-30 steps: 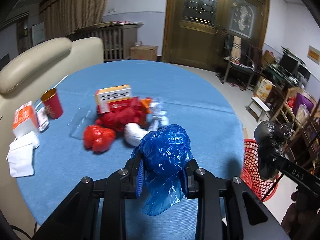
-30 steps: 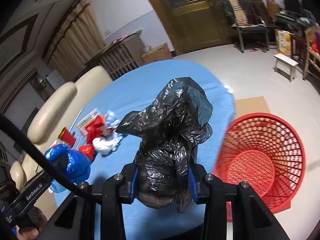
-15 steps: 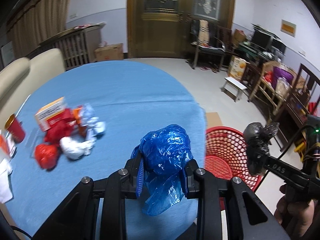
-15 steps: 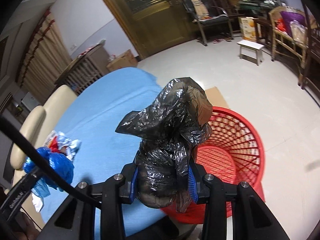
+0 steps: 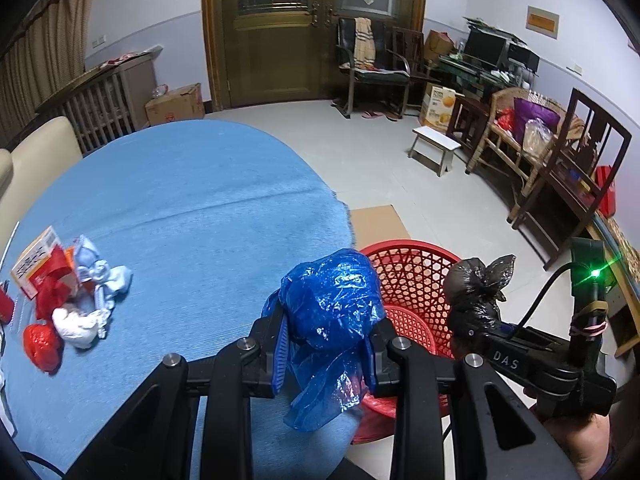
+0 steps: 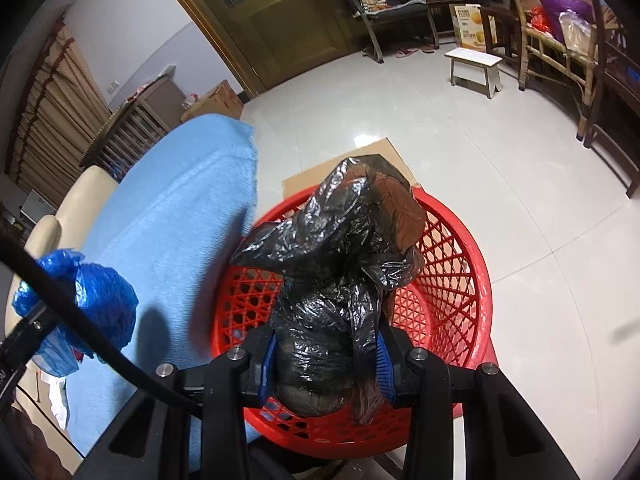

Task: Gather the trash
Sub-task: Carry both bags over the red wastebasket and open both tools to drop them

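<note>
Left hand-held gripper [image 5: 326, 354] clamped on blue bag [image 5: 334, 312], crumpled, loose tail hanging below the fingers; it sits over the worktop [image 5: 192, 208] edge, just beside the basket [image 5: 416, 276]. Right hand-held gripper [image 6: 326, 360] clamped on black bag [image 6: 340, 280], knotted top sticking up, held right above the open red basket [image 6: 452, 264]; bag not touching the mesh as far as visible. From the left wrist view the right hand-held gripper [image 5: 472, 332] with black bag [image 5: 476, 292] shows at right, over the basket's far rim, green light on its body. From the right wrist view the blue bag [image 6: 96, 300] shows at left over the blue cloth, black cable crossing in front. Basket stands on the floor close against the worktop, a cardboard sheet [image 5: 378, 222] under its back side. Basket inside: cannot tell contents, bags block the view. Remaining trash on the worktop, far left, well apart from the basket: red bag [image 5: 40, 342], white wad [image 5: 76, 322], pale wrapper [image 5: 100, 276], red-and-white box [image 5: 36, 260], all bunched together and touching. Room behind: wooden door [image 5: 312, 32], chair [image 5: 372, 64], white stool [image 5: 436, 148].
</note>
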`<state>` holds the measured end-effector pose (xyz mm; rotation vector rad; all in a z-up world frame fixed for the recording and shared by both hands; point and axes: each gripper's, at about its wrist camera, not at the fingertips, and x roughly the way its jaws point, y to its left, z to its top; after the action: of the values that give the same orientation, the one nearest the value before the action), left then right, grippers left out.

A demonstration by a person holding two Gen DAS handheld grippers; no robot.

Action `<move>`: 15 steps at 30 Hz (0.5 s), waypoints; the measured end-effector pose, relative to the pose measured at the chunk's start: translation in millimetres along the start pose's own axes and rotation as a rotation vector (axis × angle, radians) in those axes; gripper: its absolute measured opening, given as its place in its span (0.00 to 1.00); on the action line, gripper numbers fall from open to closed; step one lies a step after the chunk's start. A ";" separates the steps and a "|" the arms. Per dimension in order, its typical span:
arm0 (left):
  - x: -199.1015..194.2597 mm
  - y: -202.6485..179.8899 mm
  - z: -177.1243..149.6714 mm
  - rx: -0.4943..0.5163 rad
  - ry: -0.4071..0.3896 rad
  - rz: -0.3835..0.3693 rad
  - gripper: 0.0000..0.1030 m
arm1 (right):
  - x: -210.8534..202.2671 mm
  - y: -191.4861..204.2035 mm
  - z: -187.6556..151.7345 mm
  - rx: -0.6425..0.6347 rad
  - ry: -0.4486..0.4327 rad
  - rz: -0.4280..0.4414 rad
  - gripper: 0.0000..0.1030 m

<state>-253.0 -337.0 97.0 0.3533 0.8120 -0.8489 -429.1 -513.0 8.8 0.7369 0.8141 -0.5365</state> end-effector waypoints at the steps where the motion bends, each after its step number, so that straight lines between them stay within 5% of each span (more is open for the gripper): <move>1: 1.6 -2.1 0.5 0.004 0.003 -0.002 0.30 | 0.7 -1.3 0.2 0.002 0.003 -0.002 0.41; 6: 8.6 -13.6 3.4 0.025 0.014 -0.013 0.30 | 4.1 -4.8 4.2 0.016 0.029 0.000 0.45; 10: 15.1 -21.3 5.8 0.037 0.028 -0.022 0.30 | 5.5 -7.0 7.0 0.020 0.034 0.015 0.69; 15: 25.0 -32.7 6.8 0.052 0.050 -0.042 0.30 | -7.7 -17.2 13.4 0.051 -0.008 0.006 0.69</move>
<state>-265.3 -374.5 83.6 0.4054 0.8474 -0.9045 -439.2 -532.9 14.8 0.7837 0.7925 -0.5559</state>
